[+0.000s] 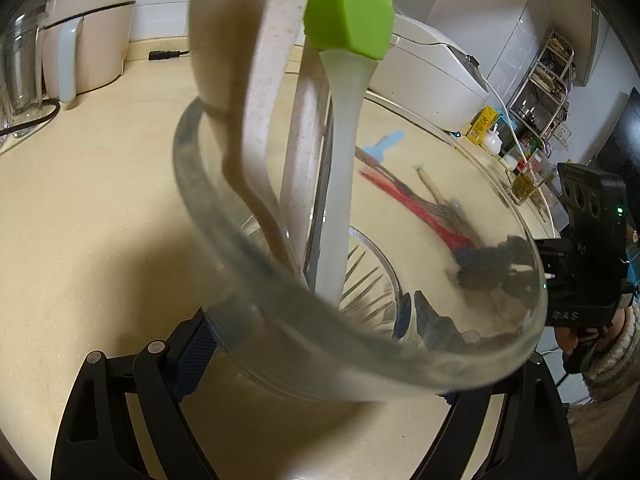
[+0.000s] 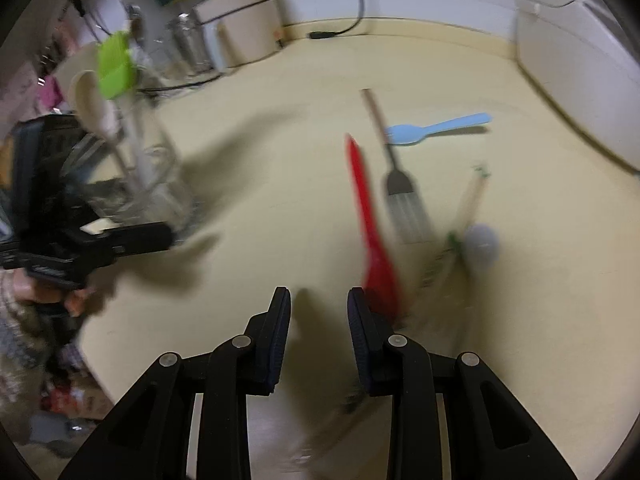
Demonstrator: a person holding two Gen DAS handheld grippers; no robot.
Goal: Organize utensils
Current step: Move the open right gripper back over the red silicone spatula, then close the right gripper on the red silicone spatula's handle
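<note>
Right wrist view: your right gripper (image 2: pixel 319 312) hangs released near the red spatula (image 2: pixel 370 220); grasp it next, while your left gripper (image 1: pixel 320 344) is grasping the glass jar (image 1: pixel 360 280).

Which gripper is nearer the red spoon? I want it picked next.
Right. The right gripper hovers just beside the red spoon; the left gripper holds the glass jar farther off.

The jar (image 1: pixel 360 328) was clear, glossy glass with a ribbed base. The basting brush (image 1: pixel 348 12) had a matt green silicone-looking head on a frosted translucent handle. The speckled beige spoon (image 1: pixel 240 60) looked like matt plastic. The countertop (image 1: pixel 100 200) was smooth cream stone. The fork (image 2: pixel 400 188) seemed metal, though blurred.
</note>
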